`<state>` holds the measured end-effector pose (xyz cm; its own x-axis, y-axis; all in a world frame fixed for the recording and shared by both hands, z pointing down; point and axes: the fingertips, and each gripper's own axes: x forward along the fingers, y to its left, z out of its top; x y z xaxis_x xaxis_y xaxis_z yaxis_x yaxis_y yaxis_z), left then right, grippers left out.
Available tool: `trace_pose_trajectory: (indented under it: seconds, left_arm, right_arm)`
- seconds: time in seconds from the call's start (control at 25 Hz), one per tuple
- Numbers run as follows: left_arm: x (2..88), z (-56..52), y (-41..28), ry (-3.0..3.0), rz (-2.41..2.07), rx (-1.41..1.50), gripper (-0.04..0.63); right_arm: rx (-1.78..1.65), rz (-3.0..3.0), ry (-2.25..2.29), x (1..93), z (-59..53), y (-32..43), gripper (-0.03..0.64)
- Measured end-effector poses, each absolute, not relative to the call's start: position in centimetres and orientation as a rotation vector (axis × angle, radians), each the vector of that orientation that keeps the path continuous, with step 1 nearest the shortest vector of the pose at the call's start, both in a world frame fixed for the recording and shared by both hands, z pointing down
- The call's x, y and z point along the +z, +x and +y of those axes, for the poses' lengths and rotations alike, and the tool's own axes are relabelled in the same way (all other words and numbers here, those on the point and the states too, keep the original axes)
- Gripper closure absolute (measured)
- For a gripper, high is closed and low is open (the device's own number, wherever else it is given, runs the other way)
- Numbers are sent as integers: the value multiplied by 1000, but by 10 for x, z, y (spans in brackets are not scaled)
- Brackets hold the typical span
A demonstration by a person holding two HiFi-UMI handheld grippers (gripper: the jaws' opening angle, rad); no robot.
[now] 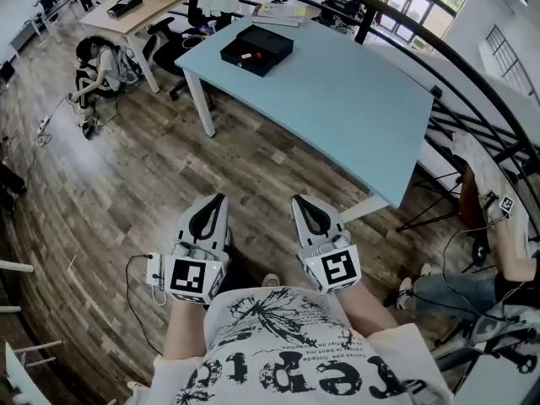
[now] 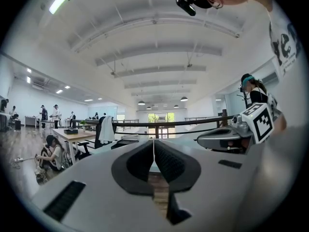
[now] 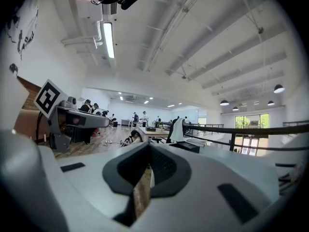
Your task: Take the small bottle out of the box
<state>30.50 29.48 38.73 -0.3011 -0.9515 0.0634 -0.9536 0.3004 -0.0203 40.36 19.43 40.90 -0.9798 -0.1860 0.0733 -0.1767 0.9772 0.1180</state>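
While I stood well back from the light blue table (image 1: pixel 337 99), nothing of the job was yet done. My left gripper (image 1: pixel 219 199) had its jaws pressed together on nothing. My right gripper (image 1: pixel 297 199) was the same, and I held both level and close to my body. The black box (image 1: pixel 256 49) lay on the far part of the table. A reddish speck inside it was probably the small bottle (image 1: pixel 245 56), though it was too small to be sure. Everything was left to do: walking up, reaching in, gripping and lifting out.

Off to the left a person (image 1: pixel 94 66) sat on the wooden floor (image 1: pixel 253 167) beside a wooden desk (image 1: pixel 135 11) and an office chair (image 1: pixel 169 45). A dark railing (image 1: pixel 365 25) curved past on the right. Only bare floor lay between me and the table, so I judged my way open.
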Motion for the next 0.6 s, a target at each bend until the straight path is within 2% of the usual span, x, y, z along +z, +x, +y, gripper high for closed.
trace_pose_trajectory:
  seconds: [0.16,0.6]
  left_arm:
    - [393,290,259,1808,-2492,92,574]
    - [391,257,63,1829,-2452,78,574]
  right_arm:
    - [-120,-3025,289,415,185,358,607]
    - [-71,-2990,375,413,149,176,608]
